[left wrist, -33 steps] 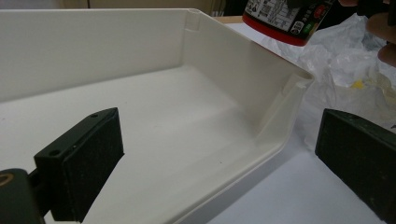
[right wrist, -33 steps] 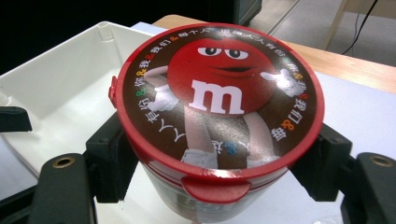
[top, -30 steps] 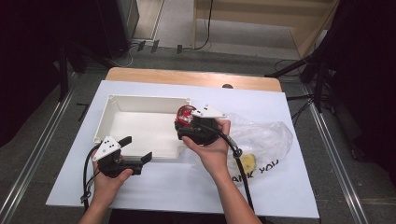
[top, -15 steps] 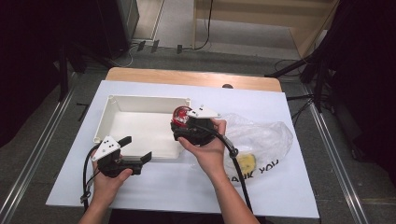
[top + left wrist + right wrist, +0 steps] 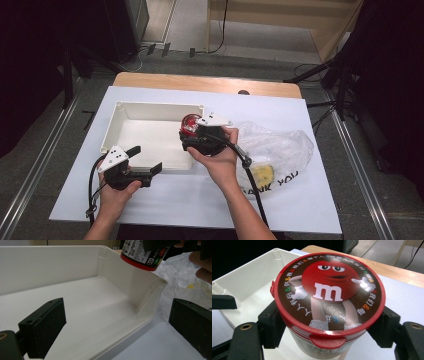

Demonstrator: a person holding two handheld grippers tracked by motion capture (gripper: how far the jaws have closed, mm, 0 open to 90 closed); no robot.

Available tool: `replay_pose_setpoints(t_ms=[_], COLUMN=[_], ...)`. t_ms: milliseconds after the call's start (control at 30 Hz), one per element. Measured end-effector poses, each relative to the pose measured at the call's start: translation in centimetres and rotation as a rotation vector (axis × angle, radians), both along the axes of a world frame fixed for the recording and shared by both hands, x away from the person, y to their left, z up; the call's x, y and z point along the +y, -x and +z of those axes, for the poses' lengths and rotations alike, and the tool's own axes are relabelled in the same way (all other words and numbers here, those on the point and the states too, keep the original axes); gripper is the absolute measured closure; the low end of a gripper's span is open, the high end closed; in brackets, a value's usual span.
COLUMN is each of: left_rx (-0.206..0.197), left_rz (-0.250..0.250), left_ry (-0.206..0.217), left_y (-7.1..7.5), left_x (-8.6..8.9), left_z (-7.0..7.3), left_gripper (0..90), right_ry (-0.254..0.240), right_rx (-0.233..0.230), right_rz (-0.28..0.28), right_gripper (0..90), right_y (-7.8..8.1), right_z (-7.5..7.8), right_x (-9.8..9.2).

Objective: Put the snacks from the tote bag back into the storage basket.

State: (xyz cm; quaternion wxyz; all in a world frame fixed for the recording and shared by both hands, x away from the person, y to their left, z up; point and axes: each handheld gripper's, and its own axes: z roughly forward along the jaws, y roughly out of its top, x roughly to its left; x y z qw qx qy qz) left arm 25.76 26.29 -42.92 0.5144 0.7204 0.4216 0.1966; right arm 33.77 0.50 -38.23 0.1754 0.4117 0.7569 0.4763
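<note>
My right gripper [image 5: 192,134] is clamped on a round candy tub with a red rim and a brown lid printed with a red cartoon character [image 5: 329,296]; both black pads press against its sides just under the lid, and the tub is upright. I hold it in the air over the near right corner of the shallow white rectangular plastic tray [image 5: 150,111], its bottom above the tray's rim in the left gripper view. My left gripper [image 5: 148,161] rests at the tray's near edge with its jaws wide apart and nothing between them. To the right of the tray lies a crumpled clear plastic bag [image 5: 280,150] on the white tabletop [image 5: 320,210], just beside my right hand [image 5: 220,162].
</note>
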Motion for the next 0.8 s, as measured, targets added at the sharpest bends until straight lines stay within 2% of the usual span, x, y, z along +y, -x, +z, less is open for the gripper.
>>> replay_pose_setpoints(t_ms=[800], left_rx=[-0.001], left_rz=[0.001], left_ry=[0.007], left_y=[0.0], left_x=[0.2], left_z=[0.1], left_gripper=[1.2], right_ry=[0.014], right_rx=[0.008], right_rz=[0.026], right_gripper=[26.1], right_y=[0.0], right_z=[-0.5], right_x=[1.1])
